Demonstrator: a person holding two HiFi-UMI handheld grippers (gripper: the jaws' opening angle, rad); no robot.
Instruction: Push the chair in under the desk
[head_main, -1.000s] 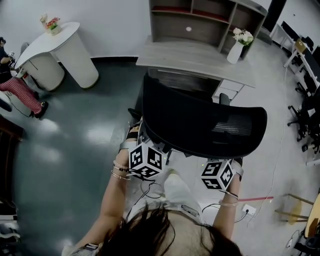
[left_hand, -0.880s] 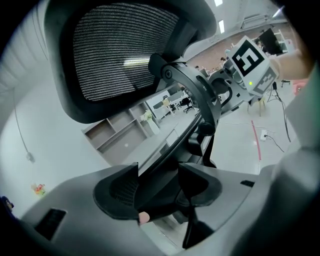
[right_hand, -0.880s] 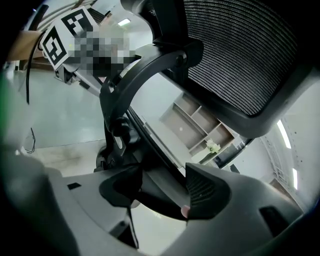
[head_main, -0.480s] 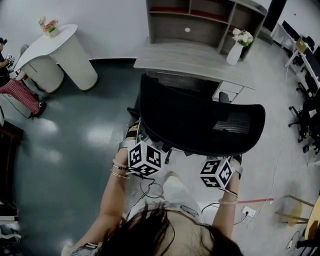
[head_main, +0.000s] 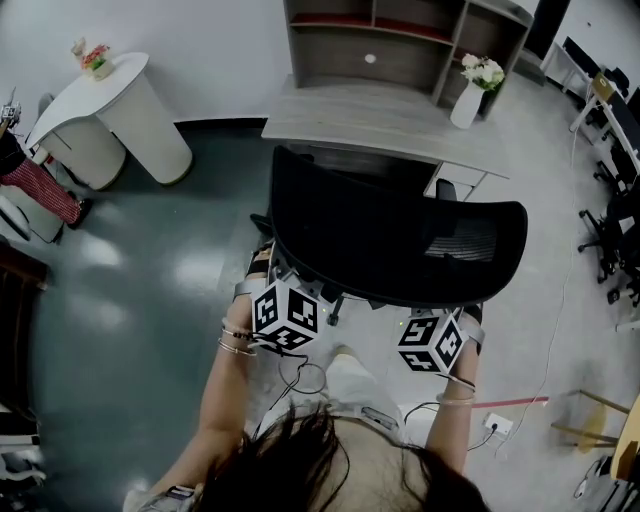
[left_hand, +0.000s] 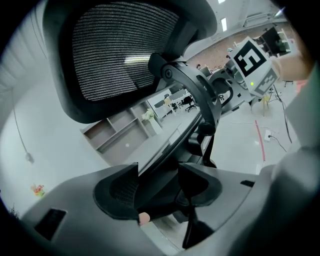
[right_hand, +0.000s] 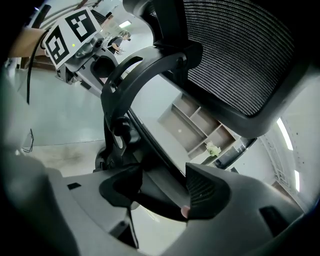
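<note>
The black mesh-backed chair (head_main: 390, 240) stands with its seat facing the grey desk (head_main: 380, 115), its back towards me. Both grippers sit low behind the backrest. In the head view only the marker cube of my left gripper (head_main: 286, 317) and that of my right gripper (head_main: 432, 345) show; their jaws are hidden under the backrest. In the left gripper view my left gripper (left_hand: 160, 195) has a dark edge of the chair's seat (left_hand: 165, 187) spanning its jaws. In the right gripper view my right gripper (right_hand: 160, 192) holds the same dark edge (right_hand: 157, 200) likewise.
A shelf unit (head_main: 400, 40) rises behind the desk, and a white vase of flowers (head_main: 470, 95) stands at its right end. A white round table (head_main: 110, 110) is far left, a person's leg (head_main: 40, 190) beside it. More chairs (head_main: 610, 230) and a floor socket (head_main: 497, 420) lie right.
The chair and both grippers have edged slightly forward and left, towards the desk. The grip on the chair looks the same.
</note>
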